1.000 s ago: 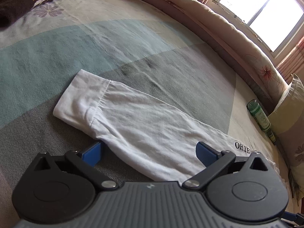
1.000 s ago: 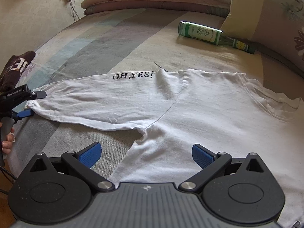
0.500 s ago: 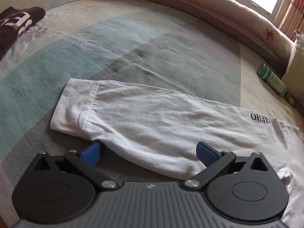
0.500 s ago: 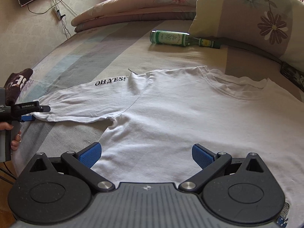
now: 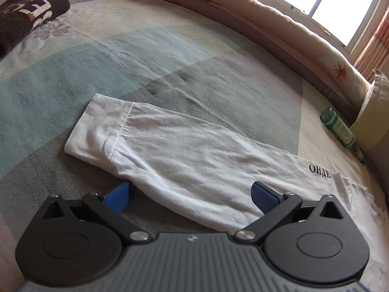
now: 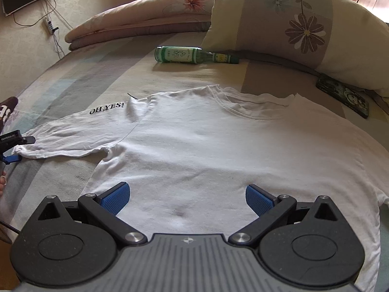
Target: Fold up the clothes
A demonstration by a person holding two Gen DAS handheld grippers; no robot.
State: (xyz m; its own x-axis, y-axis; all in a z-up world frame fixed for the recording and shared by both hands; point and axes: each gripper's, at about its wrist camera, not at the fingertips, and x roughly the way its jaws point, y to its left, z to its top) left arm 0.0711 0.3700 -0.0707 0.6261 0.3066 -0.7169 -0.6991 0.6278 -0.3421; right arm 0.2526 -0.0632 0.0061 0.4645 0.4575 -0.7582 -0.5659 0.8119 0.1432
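Observation:
A white long-sleeved shirt (image 6: 218,146) with black "OH,YES!" lettering lies flat on the bed, collar toward the pillow. Its left sleeve (image 5: 170,150) stretches out across the grey and teal bedspread, cuff at the far end. My left gripper (image 5: 192,194) is open at the sleeve's near edge, with the cloth between its blue fingertips. In the right wrist view that same left gripper (image 6: 17,146) shows small at the sleeve's cuff end. My right gripper (image 6: 186,197) is open above the shirt's body, with nothing held.
A green glass bottle (image 6: 189,54) lies on the bed beyond the shirt, next to a flowered pillow (image 6: 304,24). A dark phone case (image 6: 345,95) rests right of the collar. A brown garment (image 5: 24,14) sits at the far left. A rolled quilt (image 5: 243,19) lines the window side.
The right gripper has shifted rightward over the shirt's body, bringing the collar and pillow into view. The left gripper stays at the sleeve, with its view swinging slightly.

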